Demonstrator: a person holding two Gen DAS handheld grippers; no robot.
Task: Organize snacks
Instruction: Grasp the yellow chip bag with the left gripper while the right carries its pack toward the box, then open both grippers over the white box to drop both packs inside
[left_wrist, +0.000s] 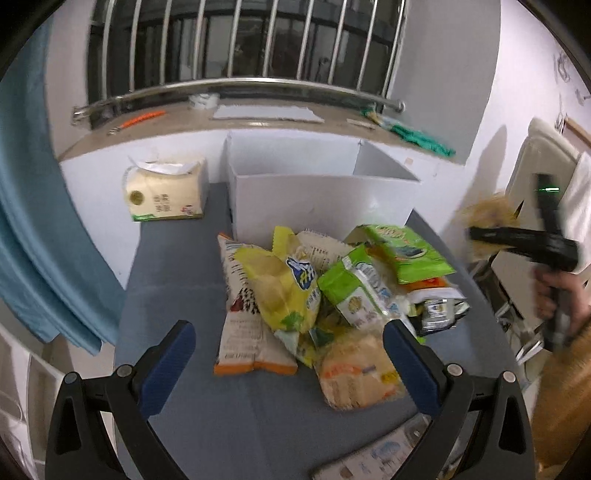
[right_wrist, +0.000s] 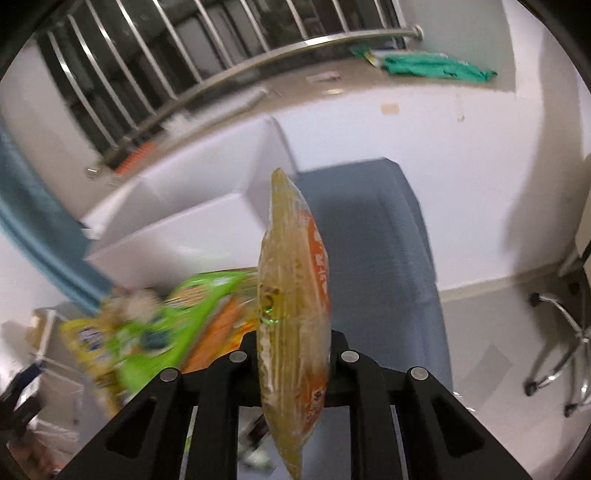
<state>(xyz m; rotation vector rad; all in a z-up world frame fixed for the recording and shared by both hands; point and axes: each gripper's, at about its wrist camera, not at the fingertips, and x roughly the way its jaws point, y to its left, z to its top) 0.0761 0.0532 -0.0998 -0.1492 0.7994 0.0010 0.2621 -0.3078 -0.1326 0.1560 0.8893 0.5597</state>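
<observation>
- Left claw (left_wrist: 288, 354): spread wide, empty, above the near edge of the snack pile (left_wrist: 317, 291) on the grey table (left_wrist: 173, 266).
- Right claw (right_wrist: 293, 354): pinching a yellow-orange snack bag (right_wrist: 295, 306), held edge-on above the table, clear of the pile.
- White box (left_wrist: 317, 195): open-topped, directly behind the pile, touching it.
- Tissue pack (left_wrist: 166, 192): left of the box, against the wall.
- Green cloth (right_wrist: 439, 68): lies on the windowsill behind.

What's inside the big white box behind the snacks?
Only bare white inner walls show in the white box; no snack is visible inside. Its floor is hidden by the front wall, so something flat might lie there. The snack pile sits in front, outside it.
</observation>
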